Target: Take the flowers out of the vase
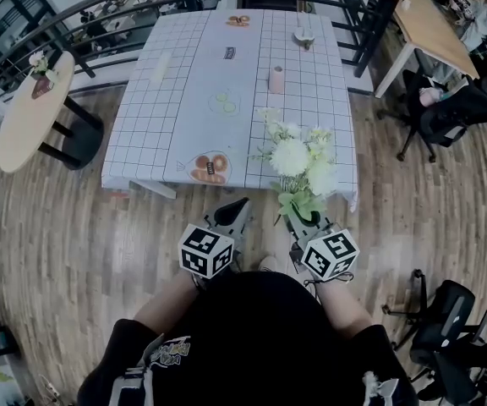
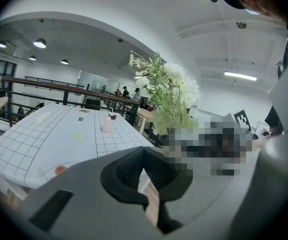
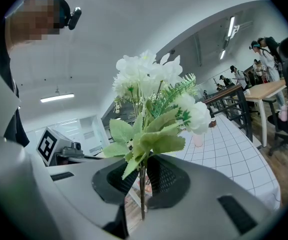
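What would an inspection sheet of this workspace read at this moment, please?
Surface: table under a white checked cloth, on a wood floor.
Job's things: white flowers are out of the pink vase, which stands upright mid-table.
Clutter: orange pieces, green slices and a small bowl on the cloth.
Tools: left tool shut, empty; right tool shut on the flowers' stem.
Cables: nothing seen.
Surroundings: round side table, black railing, black office chair.

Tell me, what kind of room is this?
Probably an open office lounge or canteen: a long table under a white grid-patterned cloth, black swivel office chairs and a black metal railing.
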Demonstrator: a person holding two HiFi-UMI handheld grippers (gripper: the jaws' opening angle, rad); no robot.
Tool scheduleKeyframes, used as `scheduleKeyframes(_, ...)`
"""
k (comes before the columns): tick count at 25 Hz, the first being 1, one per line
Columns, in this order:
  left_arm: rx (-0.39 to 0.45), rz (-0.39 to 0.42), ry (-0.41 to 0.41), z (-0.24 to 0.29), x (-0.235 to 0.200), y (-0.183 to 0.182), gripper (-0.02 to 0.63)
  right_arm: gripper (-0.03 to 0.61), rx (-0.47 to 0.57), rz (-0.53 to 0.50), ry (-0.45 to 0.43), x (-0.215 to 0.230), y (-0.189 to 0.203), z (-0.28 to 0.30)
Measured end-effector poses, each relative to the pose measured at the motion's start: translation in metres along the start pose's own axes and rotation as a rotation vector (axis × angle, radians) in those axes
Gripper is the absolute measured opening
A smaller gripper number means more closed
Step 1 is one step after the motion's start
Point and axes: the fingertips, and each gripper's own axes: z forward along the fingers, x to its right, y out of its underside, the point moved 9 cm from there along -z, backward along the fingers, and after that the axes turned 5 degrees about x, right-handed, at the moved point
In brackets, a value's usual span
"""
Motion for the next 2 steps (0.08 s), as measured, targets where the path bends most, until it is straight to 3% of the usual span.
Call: scheduleKeyframes(2,0.000,-0.001,0.000,0.0010,-0.0010,-0.0005,0.008,0.060,0.000,0.000,0.000,0.0006,-0.0002,0.0012)
